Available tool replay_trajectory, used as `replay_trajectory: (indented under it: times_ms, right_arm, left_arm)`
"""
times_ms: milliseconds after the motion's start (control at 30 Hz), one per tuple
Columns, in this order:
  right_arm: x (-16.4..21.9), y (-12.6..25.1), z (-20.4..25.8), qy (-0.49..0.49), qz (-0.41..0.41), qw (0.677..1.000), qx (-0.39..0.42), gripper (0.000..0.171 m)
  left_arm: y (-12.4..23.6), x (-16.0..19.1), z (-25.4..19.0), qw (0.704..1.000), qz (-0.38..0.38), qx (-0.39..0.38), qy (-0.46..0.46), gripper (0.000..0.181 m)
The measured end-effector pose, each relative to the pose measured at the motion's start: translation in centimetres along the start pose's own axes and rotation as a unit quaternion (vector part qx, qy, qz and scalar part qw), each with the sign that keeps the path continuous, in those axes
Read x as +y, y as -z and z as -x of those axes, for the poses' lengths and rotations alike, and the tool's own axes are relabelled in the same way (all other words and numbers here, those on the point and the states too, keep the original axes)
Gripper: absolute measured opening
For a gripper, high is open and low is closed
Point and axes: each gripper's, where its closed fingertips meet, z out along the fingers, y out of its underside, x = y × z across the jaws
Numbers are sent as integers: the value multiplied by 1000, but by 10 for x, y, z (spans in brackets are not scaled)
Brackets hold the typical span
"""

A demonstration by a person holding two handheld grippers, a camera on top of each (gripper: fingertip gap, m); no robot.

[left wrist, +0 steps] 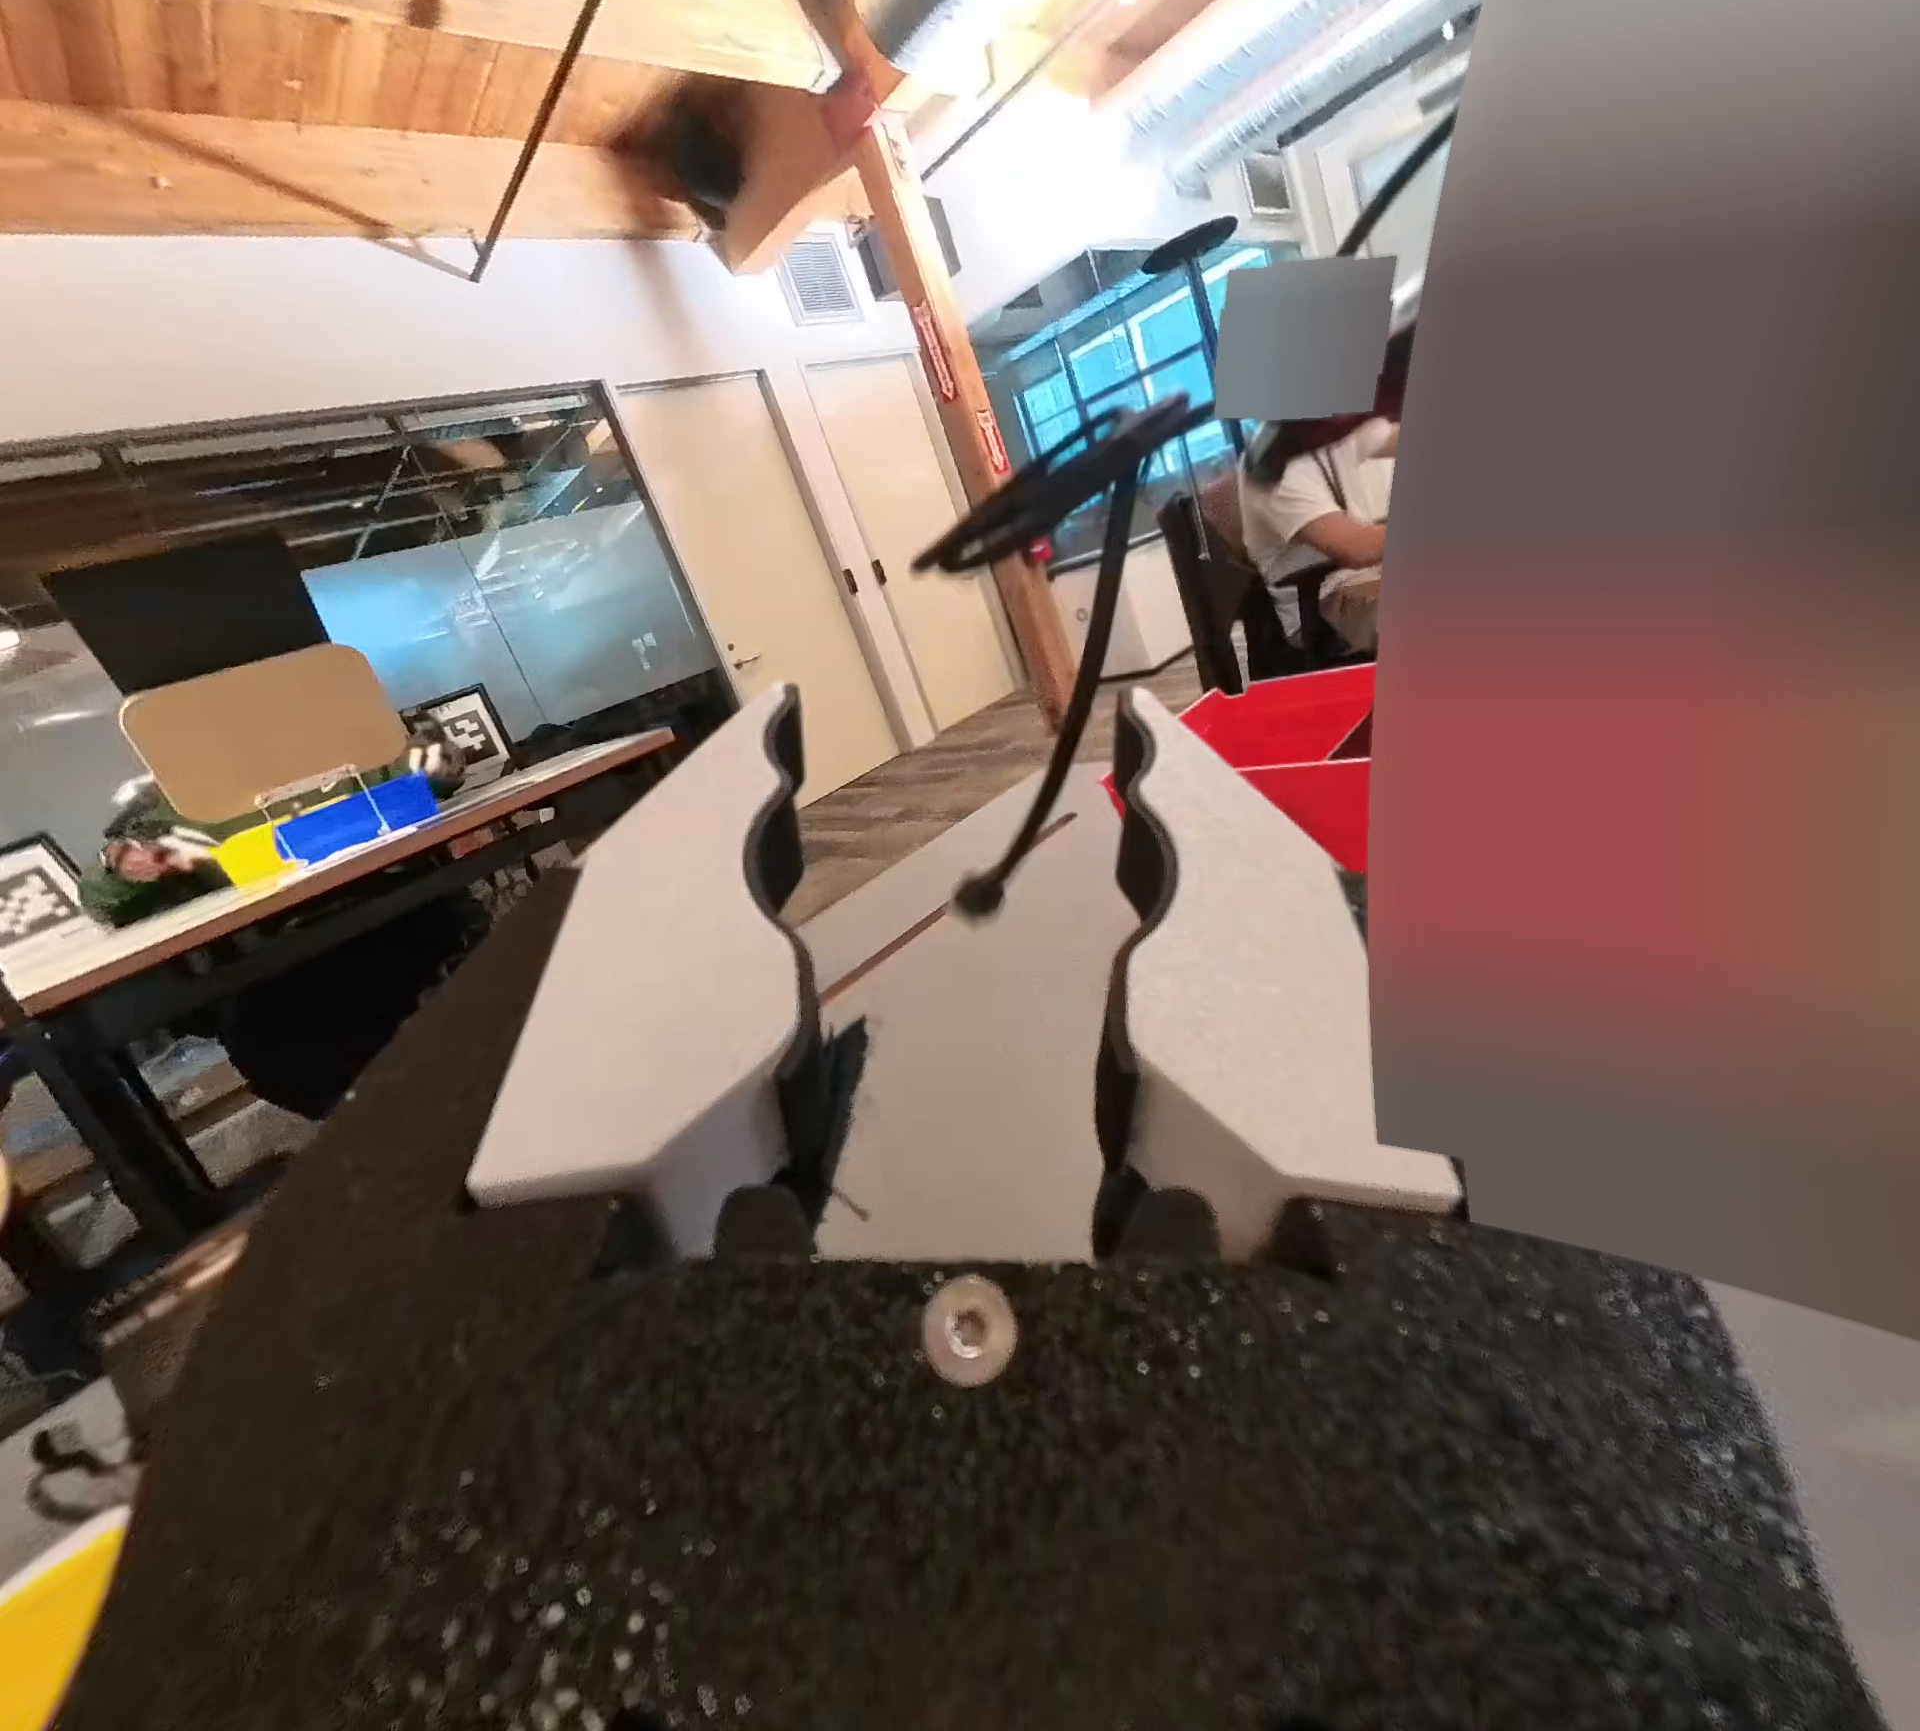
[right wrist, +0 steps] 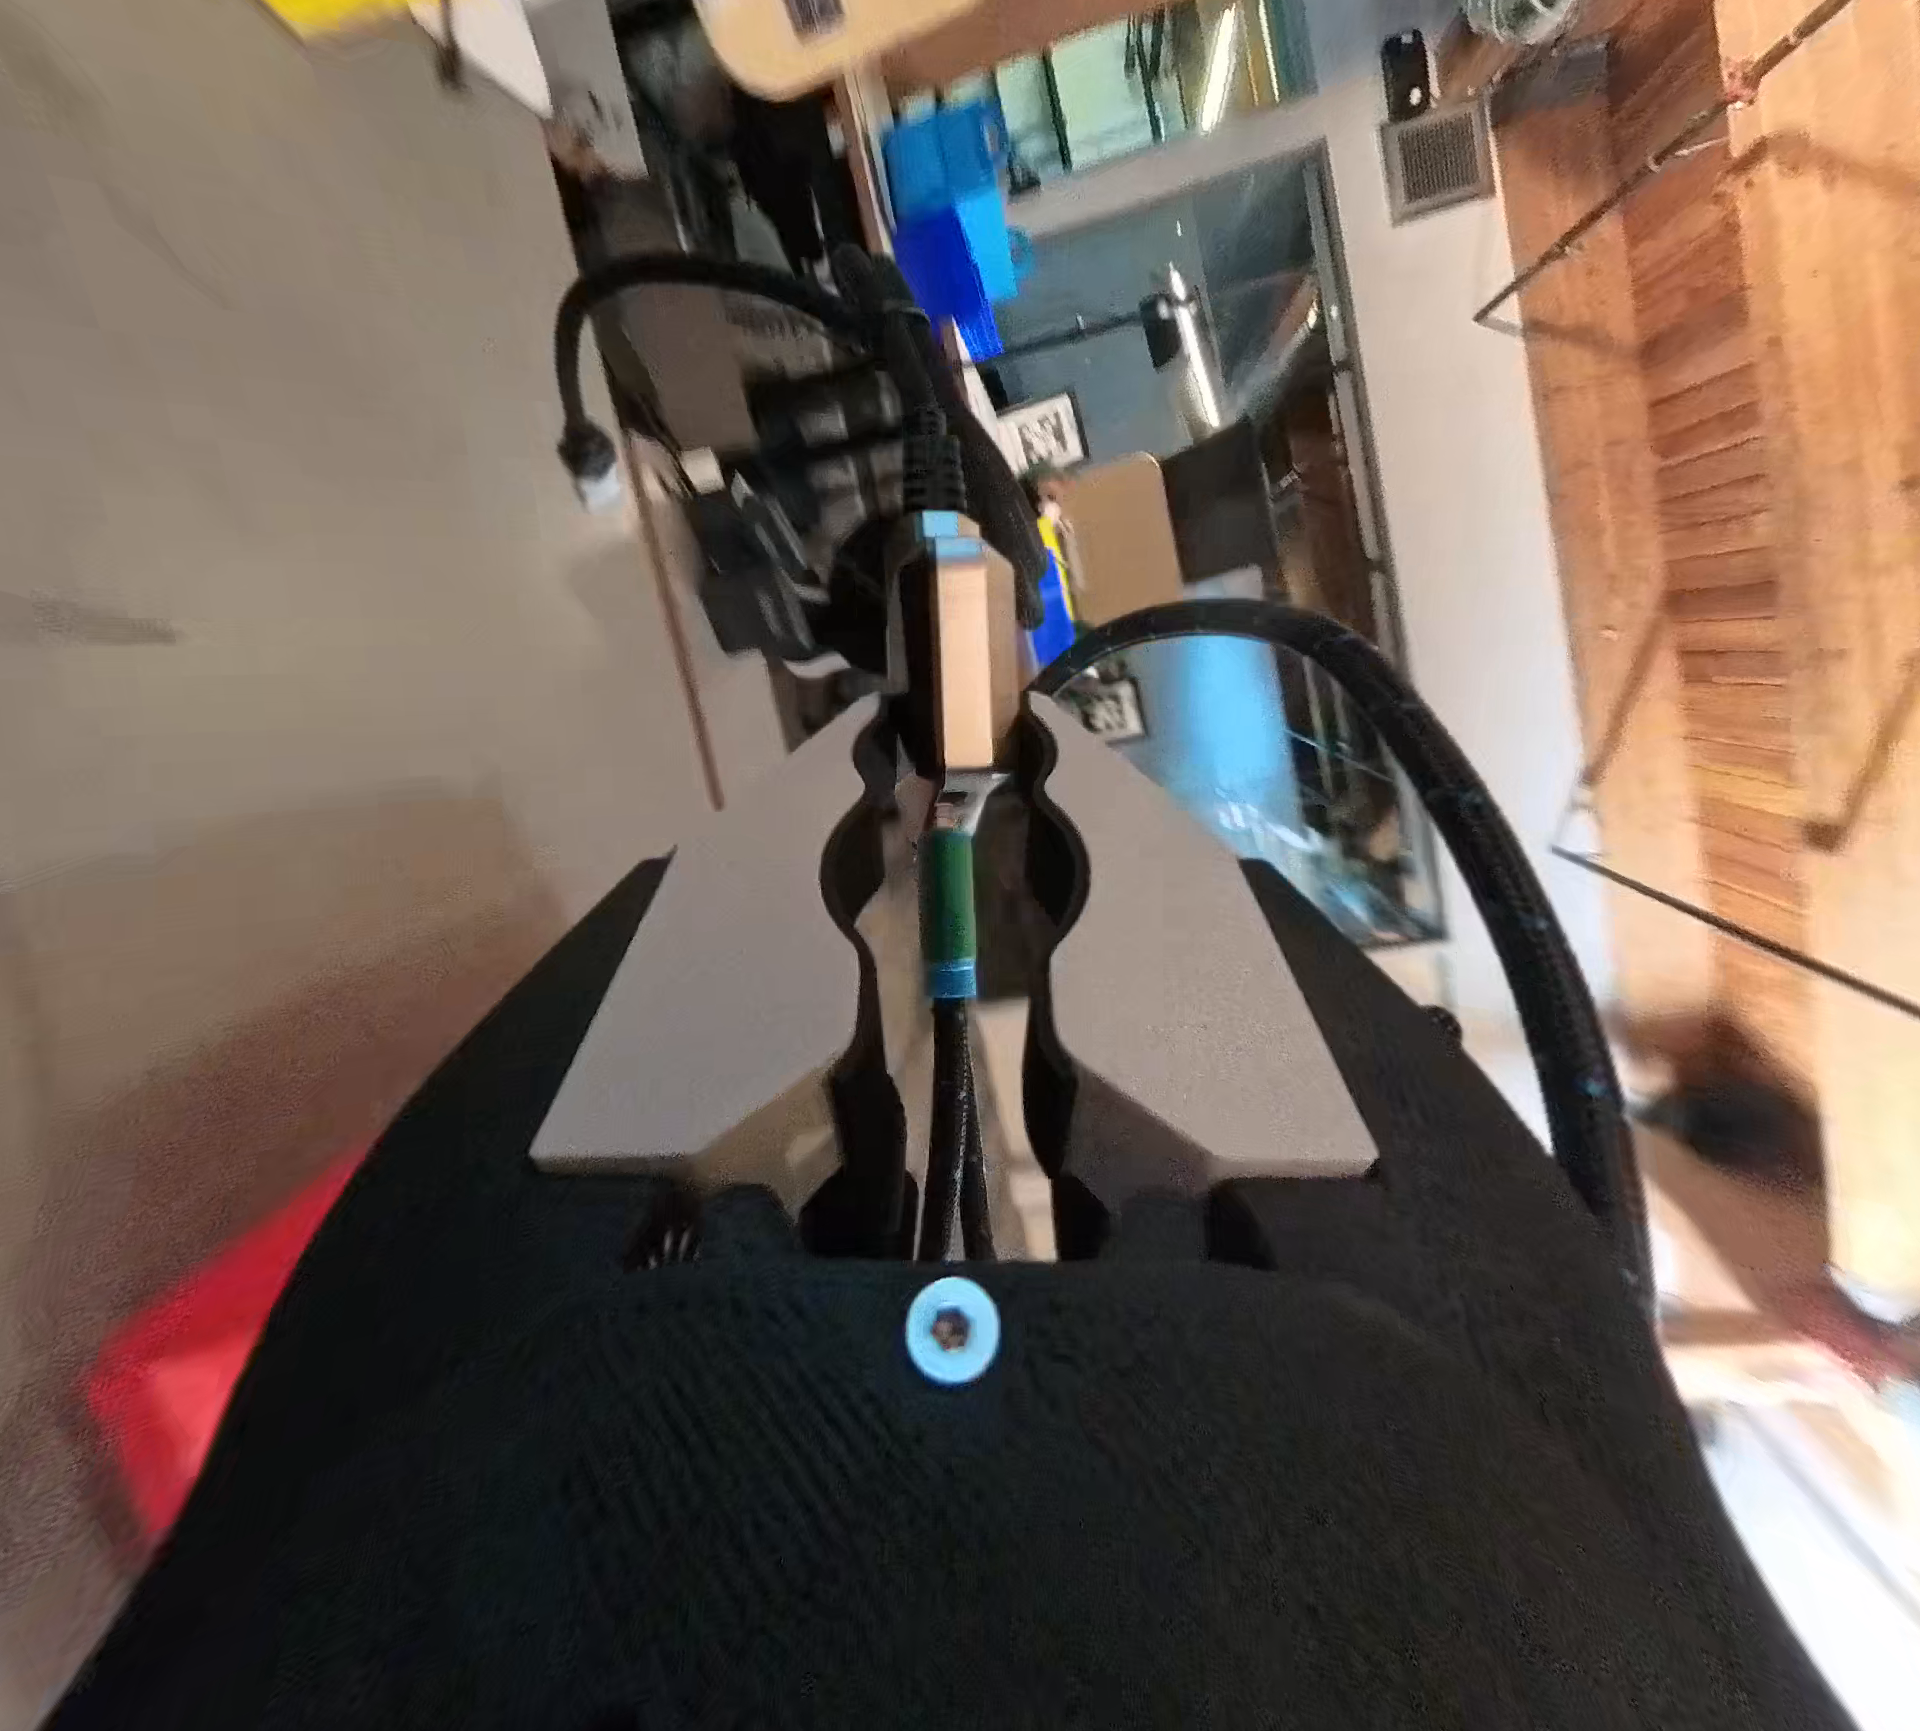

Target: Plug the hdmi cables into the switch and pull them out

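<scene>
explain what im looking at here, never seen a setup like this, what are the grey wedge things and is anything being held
Each picture comes from a camera mounted on a hand-held tool, looking forward along its two grey fingers. A person carries one in each hand.

In the left wrist view, the left tool is open and empty above a grey table; a thin black cable hangs ahead, with a red bin to the right.

In the right wrist view, the right tool is closed on a small box, seemingly the switch, with a green-sleeved plug between the fingers.

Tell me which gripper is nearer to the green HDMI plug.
Right. The right gripper has the green HDMI plug lying between its fingers, closed around it. The left gripper is open on nothing, with only a thin black cable ahead; the plug is not in its view.
</scene>
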Motion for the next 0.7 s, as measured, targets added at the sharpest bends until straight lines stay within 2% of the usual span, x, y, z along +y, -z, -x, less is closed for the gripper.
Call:
replay_trajectory:
  times_ms: [33, 200, 400, 533, 700]
  right_arm:
    - [9, 4, -15, 26, 21, 999, 3, 20]
    - [57, 26, -76, 132, 125, 983, -35, 20]
    - [137, 36, -115, 209, 288, 921, -162, 19]
    - [182, 13, -105, 238, 353, 866, -263, 19]
    - [226, -31, -59, 270, 389, 792, -385, 18]
  left_arm:
    - [-2, 10, 2, 1000, -1, -7, 8, 57]
    - [-20, 76, 17, 998, 26, -42, 43, 50]
    - [-51, 138, 9, 994, 87, -21, 59, 46]
    - [-67, 147, 5, 994, 93, -12, 47, 47]
    - [-79, 172, 2, 994, 107, -15, 25, 41]
